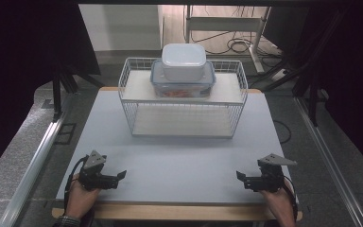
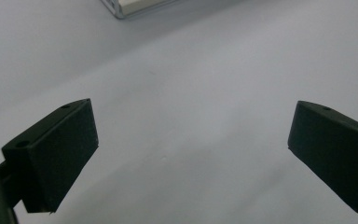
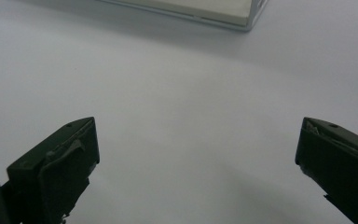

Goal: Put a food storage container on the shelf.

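Both the left gripper [image 1: 121,175] and the right gripper [image 1: 240,176] are held wide open and empty on the table [image 1: 179,161], well apart from the wire rack [image 1: 182,106] carrying two stacked boxes [image 1: 183,71].

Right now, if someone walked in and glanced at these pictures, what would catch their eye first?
Most likely the stack at the far middle of the table: a white lidded box sits on a clear blue-rimmed container, on the upper shelf of a white wire rack. Next, at the near edge, the left gripper and right gripper, both open and empty, face each other.
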{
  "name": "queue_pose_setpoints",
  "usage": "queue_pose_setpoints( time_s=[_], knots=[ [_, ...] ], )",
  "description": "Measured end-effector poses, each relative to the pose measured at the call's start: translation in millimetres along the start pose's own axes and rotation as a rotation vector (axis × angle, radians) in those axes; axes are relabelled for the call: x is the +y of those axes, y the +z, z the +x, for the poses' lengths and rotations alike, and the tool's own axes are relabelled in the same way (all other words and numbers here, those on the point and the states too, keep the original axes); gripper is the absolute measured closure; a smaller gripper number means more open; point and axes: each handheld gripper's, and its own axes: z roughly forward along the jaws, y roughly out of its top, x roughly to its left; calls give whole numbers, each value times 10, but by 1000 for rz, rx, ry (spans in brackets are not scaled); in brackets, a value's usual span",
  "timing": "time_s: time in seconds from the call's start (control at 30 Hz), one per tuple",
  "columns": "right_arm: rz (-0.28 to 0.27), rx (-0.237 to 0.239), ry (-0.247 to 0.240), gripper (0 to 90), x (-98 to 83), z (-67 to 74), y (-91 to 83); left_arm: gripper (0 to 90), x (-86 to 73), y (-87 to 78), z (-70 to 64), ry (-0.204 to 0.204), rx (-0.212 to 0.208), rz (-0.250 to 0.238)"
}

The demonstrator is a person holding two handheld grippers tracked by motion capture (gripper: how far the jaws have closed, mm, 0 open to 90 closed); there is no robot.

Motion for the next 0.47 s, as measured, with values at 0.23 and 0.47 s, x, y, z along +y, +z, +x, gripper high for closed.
queue_pose_setpoints(
  time_s=[0.23,0.47],
  knots=[
    [33,20,28,0,-61,-37,31,11,-27,68,12,-8,-1,55],
    [85,18,21,0,-88,-34,90,5,-36,124,2,-2,-2,100]
  ],
)
